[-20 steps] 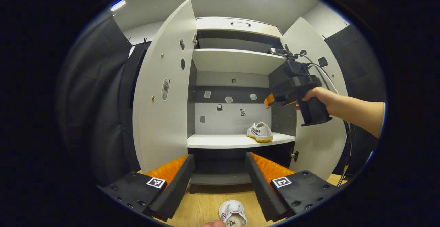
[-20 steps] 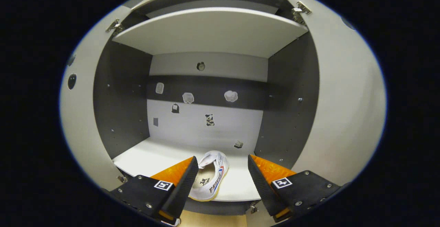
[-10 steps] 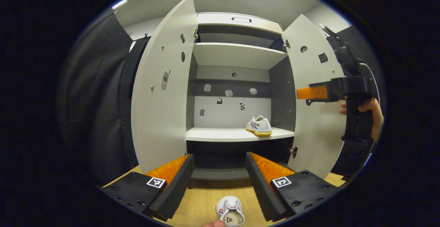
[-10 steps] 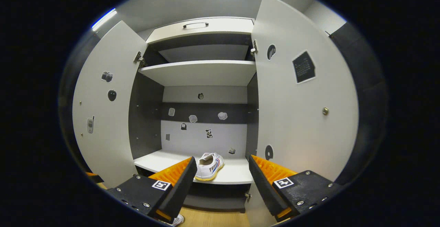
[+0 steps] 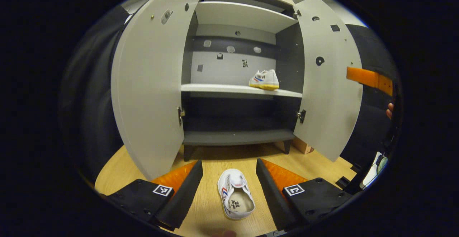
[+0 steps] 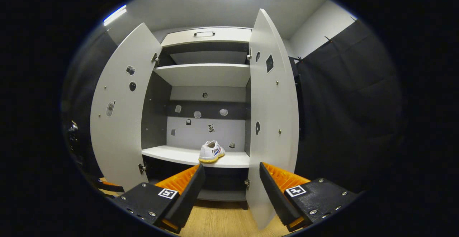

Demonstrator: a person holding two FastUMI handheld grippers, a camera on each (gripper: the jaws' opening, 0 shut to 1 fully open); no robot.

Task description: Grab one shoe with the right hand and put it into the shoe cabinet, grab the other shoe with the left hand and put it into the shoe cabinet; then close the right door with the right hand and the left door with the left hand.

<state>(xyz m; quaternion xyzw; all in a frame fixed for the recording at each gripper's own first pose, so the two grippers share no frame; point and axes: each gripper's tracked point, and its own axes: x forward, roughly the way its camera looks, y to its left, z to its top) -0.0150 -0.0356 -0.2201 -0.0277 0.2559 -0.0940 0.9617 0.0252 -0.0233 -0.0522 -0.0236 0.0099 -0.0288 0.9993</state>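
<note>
1. The shoe cabinet (image 5: 236,90) stands with both doors swung open; the left door (image 5: 148,86) and the right door (image 5: 328,83) flank its shelves.
2. One white shoe (image 5: 264,79) rests on the cabinet's middle shelf (image 5: 215,88), toward its right end, sole down.
3. The other shoe (image 5: 235,193) lies on the wooden floor (image 5: 222,158) in front of the cabinet, opening upward.
4. The left gripper (image 5: 229,190) is released, its fingers spread either side of the floor shoe, not touching it.
5. The right gripper (image 6: 229,190) is likewise released and empty, facing the cabinet from in front of the right door's edge.
</note>
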